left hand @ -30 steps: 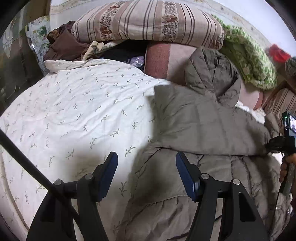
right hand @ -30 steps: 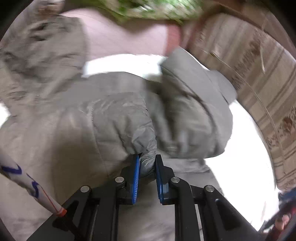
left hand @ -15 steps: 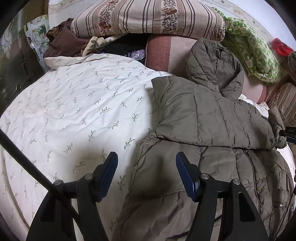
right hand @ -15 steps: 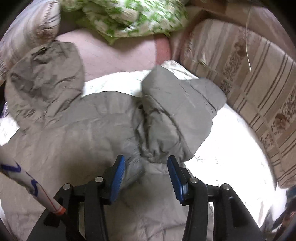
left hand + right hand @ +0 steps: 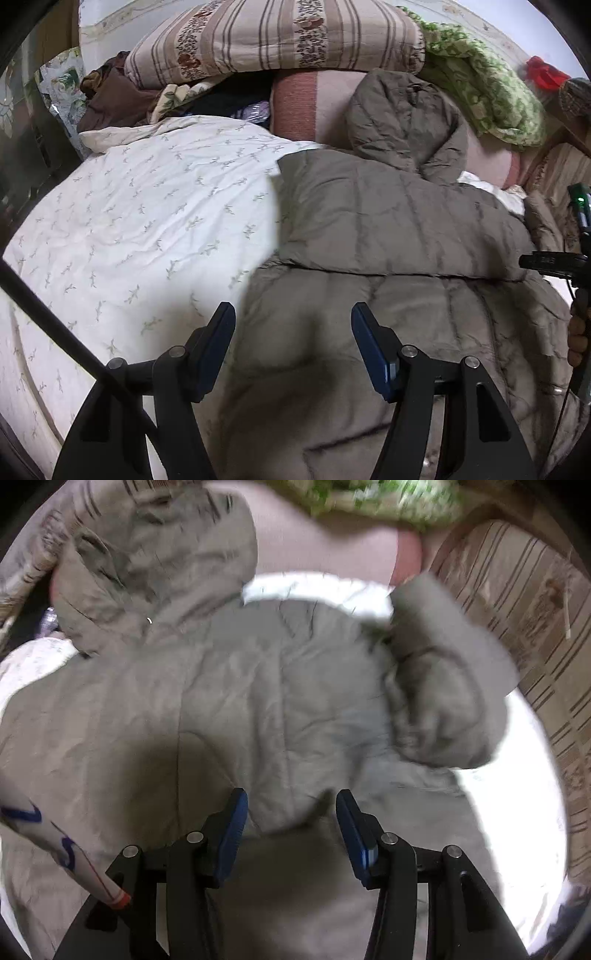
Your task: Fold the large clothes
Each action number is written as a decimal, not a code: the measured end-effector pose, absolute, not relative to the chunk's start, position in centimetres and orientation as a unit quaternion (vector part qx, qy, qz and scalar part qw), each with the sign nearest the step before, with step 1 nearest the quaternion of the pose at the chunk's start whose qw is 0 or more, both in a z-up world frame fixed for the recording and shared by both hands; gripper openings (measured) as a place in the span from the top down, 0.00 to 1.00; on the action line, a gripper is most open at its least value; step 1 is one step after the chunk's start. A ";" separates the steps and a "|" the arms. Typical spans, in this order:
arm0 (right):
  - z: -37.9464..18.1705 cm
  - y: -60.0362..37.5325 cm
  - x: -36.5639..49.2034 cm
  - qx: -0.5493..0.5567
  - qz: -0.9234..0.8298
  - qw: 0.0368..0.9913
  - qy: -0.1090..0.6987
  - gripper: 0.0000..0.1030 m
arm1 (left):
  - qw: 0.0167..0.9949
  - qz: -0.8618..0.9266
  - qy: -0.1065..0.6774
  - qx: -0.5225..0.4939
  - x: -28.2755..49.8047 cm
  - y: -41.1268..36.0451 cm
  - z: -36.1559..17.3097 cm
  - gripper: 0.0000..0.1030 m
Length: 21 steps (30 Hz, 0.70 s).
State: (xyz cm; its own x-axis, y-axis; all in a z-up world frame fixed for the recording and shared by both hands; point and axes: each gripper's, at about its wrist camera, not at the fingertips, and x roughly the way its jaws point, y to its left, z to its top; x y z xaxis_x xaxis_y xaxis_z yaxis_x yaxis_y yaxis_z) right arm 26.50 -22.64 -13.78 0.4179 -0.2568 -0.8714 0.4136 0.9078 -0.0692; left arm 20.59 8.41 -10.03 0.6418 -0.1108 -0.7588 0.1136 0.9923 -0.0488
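Observation:
A large grey-brown padded hooded jacket (image 5: 388, 229) lies on the bed, one sleeve folded flat across its chest. Its hood (image 5: 402, 118) rests against the pillows. My left gripper (image 5: 291, 332) is open and empty, hovering over the jacket's left edge. My right gripper (image 5: 290, 819) is open and empty above the folded sleeve (image 5: 258, 709). The other sleeve (image 5: 443, 694) lies bunched at the right in the right wrist view. The right gripper's body also shows at the right edge of the left wrist view (image 5: 554, 262).
A white leaf-print duvet (image 5: 140, 221) covers the bed to the left. Striped pillows (image 5: 280, 37), a green quilt (image 5: 487, 99) and a pile of dark clothes (image 5: 114, 99) line the head. A striped cushion (image 5: 524, 627) borders the right side.
My right gripper has let go of the sleeve it was shut on, opened, and drawn back over the jacket. The sleeve now lies flat. My left gripper stays open, almost still.

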 end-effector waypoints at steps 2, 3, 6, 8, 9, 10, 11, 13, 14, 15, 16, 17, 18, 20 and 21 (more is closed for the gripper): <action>-12.5 -23.7 24.0 0.090 -0.199 0.844 0.490 0.48 | 0.905 -0.076 0.418 0.000 19.6 7.7 -9.5 0.38; -11.9 -24.5 22.5 0.097 -0.202 0.846 0.484 0.48 | 0.905 -0.082 0.417 0.001 19.1 7.3 -9.3 0.38; -10.4 -27.1 17.1 0.121 -0.209 0.849 0.469 0.48 | 0.907 -0.097 0.410 0.012 17.0 5.7 -8.9 0.38; -10.1 -29.8 13.8 0.125 -0.222 0.849 0.463 0.48 | 0.907 -0.109 0.405 0.020 15.4 4.4 -8.7 0.38; -9.8 -30.5 12.2 0.123 -0.232 0.848 0.460 0.48 | 0.908 -0.114 0.402 0.023 14.7 3.9 -8.6 0.38; -9.5 -31.9 10.0 0.118 -0.248 0.846 0.457 0.48 | 0.910 -0.120 0.396 0.029 13.8 3.2 -8.4 0.38; -9.1 -33.1 8.5 0.115 -0.260 0.844 0.455 0.48 | 0.912 -0.125 0.389 0.037 12.7 2.5 -8.2 0.38; -7.3 -36.5 4.9 0.121 -0.295 0.837 0.445 0.48 | 0.915 -0.131 0.379 0.051 11.0 1.7 -8.1 0.38; -6.1 -38.3 3.4 0.127 -0.315 0.833 0.436 0.48 | 0.916 -0.135 0.374 0.057 10.1 1.3 -8.1 0.38; -4.7 -40.3 1.9 0.136 -0.336 0.830 0.424 0.48 | 0.917 -0.139 0.370 0.062 9.3 1.1 -8.1 0.38; -2.6 -42.9 -0.1 0.153 -0.363 0.826 0.404 0.48 | 0.917 -0.141 0.368 0.067 8.6 0.8 -8.2 0.38; -1.1 -44.4 -1.3 0.163 -0.379 0.823 0.391 0.48 | 0.917 -0.140 0.368 0.071 7.9 0.7 -8.3 0.38; 0.7 -46.3 -2.9 0.174 -0.401 0.817 0.376 0.48 | 0.916 -0.139 0.368 0.072 7.4 0.7 -8.4 0.38; 3.2 -48.0 -5.2 0.186 -0.418 0.818 0.349 0.45 | 0.914 -0.134 0.375 0.069 6.7 0.9 -8.9 0.38; 4.2 -48.3 -6.1 0.187 -0.416 0.822 0.339 0.44 | 0.913 -0.130 0.381 0.069 6.4 1.0 -9.1 0.38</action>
State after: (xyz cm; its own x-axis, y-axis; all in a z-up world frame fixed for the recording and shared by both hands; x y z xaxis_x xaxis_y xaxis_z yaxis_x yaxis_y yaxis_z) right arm -6.14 -48.31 4.22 0.4230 -0.5577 -0.7142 0.8117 0.5835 0.0252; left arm 6.41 1.00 -9.15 0.6756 -0.1844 -0.7138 0.2893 0.9569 0.0267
